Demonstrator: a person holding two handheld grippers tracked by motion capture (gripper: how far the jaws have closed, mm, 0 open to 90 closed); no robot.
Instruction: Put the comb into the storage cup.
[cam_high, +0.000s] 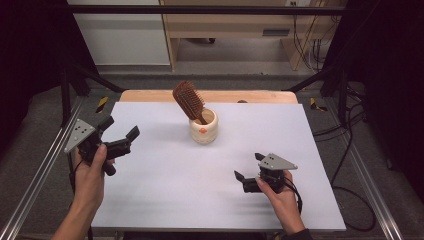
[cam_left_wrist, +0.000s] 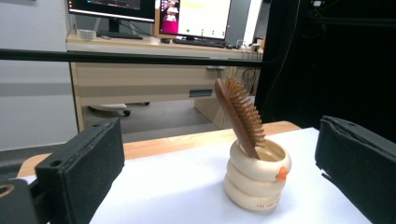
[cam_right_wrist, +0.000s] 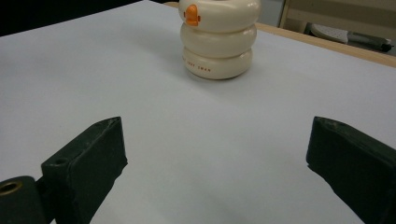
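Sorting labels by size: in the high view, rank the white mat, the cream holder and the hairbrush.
1. white mat
2. hairbrush and cream holder look about alike; part of the brush is hidden inside the holder, so unranked.

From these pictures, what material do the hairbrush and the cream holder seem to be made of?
Hairbrush: likely wood, reddish-brown with a smooth, slightly shiny back and peg bristles. Holder: glossy cream, probably ceramic or plastic; soft highlights on its stacked rings leave this open.

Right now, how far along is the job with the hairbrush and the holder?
The hairbrush already stands handle-down, leaning in the cream holder. Nothing is in hand: the left gripper and right gripper are both open, apart from the holder. Little seems left.
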